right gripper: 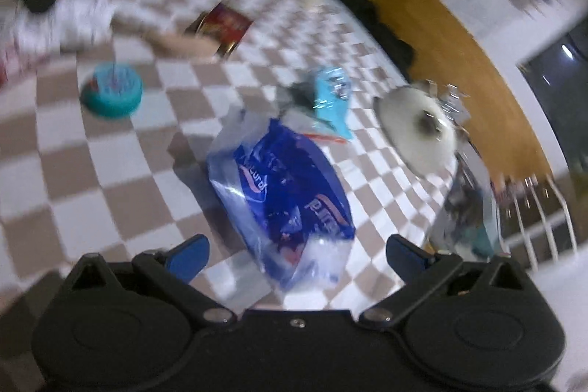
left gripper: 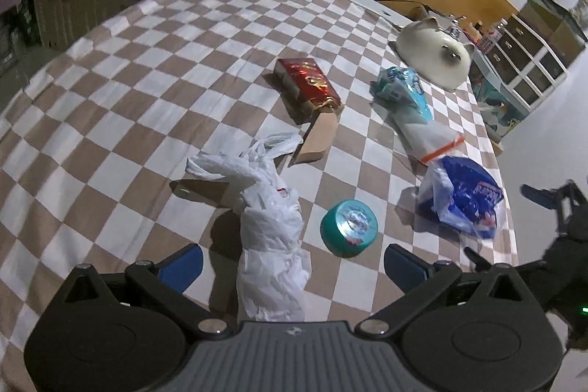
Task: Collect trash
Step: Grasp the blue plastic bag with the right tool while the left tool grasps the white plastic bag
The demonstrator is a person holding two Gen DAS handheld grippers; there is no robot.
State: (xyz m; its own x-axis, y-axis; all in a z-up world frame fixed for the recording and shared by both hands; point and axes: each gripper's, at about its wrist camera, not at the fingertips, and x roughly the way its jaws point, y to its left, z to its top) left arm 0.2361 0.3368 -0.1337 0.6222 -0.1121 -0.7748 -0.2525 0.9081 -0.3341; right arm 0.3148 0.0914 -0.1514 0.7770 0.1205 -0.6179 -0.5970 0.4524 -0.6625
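From your left wrist, the spread left gripper (left gripper: 292, 263) has the white plastic bag (left gripper: 270, 226) between its fingers, long axis running away toward the table's middle. From your right wrist, the spread right gripper (right gripper: 296, 254) faces the blue wrapper (right gripper: 283, 186) near the table's right edge.

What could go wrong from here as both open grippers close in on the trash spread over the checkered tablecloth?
1. The white plastic bag between the left gripper's open fingers is thin and crumpled; a grasp might pinch only a loose fold, or the tablecloth beneath.
2. The teal round container sits just beside that bag and could get knocked.
3. The right wrist view is motion-blurred; the right gripper may misjudge the slippery blue plastic package.
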